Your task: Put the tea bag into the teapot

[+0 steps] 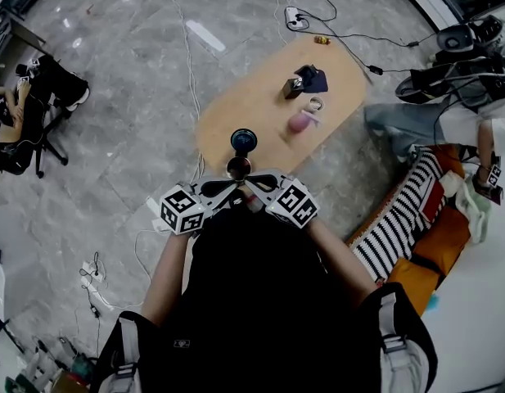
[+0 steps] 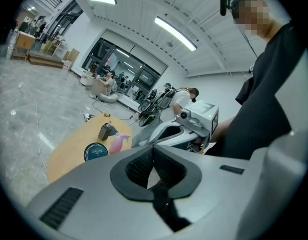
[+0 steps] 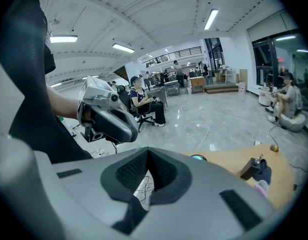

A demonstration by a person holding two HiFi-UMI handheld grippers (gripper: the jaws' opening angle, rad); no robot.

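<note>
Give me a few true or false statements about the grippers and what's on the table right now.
The left gripper holds a tea bag. False: its jaws are together on nothing.
The right gripper is shut and empty. True.
The pink object lies on the oval wooden table. True.
The round dark teal tin sits at the table's far end. False: it sits near the person's end.
</note>
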